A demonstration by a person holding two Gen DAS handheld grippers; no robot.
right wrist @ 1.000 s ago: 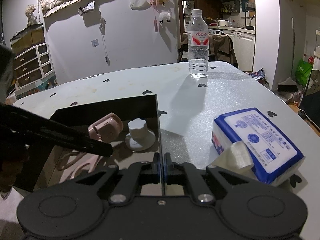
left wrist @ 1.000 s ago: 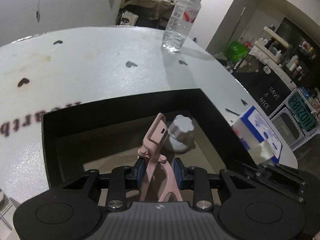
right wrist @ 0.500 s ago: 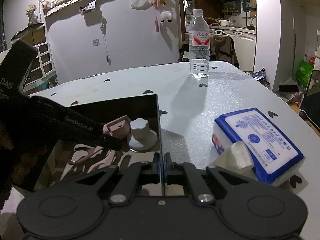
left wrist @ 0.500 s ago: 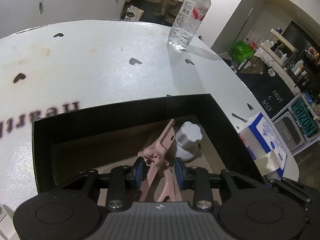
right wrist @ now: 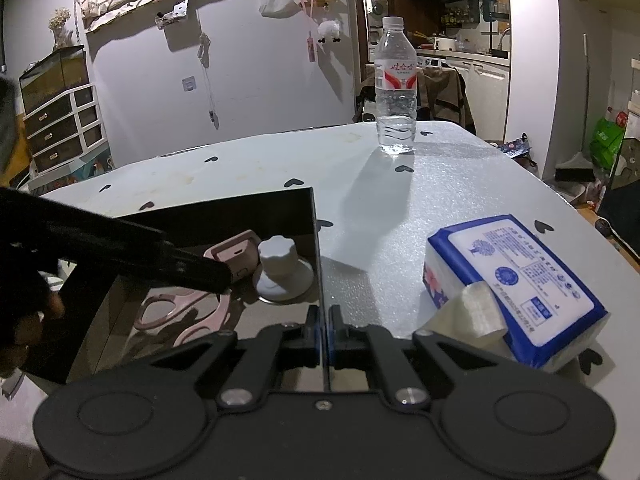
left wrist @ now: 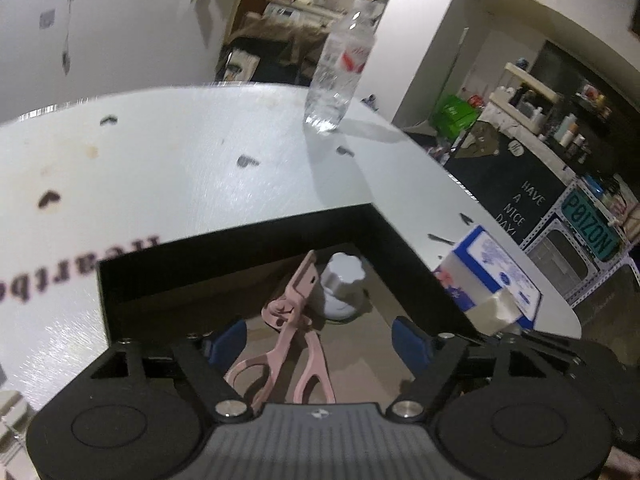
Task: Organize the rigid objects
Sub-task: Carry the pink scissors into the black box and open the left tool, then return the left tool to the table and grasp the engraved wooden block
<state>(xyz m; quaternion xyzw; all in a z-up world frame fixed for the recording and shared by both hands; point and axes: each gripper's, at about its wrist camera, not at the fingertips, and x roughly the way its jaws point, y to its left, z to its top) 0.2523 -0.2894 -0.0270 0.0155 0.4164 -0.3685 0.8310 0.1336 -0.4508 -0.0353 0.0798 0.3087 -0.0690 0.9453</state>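
Note:
A black open box [left wrist: 224, 248] sits on the white table; it also shows in the right wrist view [right wrist: 208, 212]. Inside lie a pink scissor-like tool [left wrist: 296, 320] and a white knob [left wrist: 342, 284], both also in the right wrist view: the tool [right wrist: 188, 308], the knob [right wrist: 282, 268]. My left gripper [left wrist: 324, 338] is open above the box, with the pink tool lying free between its blue pads. My right gripper [right wrist: 324, 320] is shut on the box's right wall.
A clear water bottle [right wrist: 395, 92] stands at the table's far side. A blue and white tissue pack [right wrist: 516, 280] with a tape piece lies right of the box. The table's right edge drops to a cluttered room.
My left gripper opened and let go of the pink tool, which now lies in the box beside the white knob. The right gripper has stayed clamped on the box wall.

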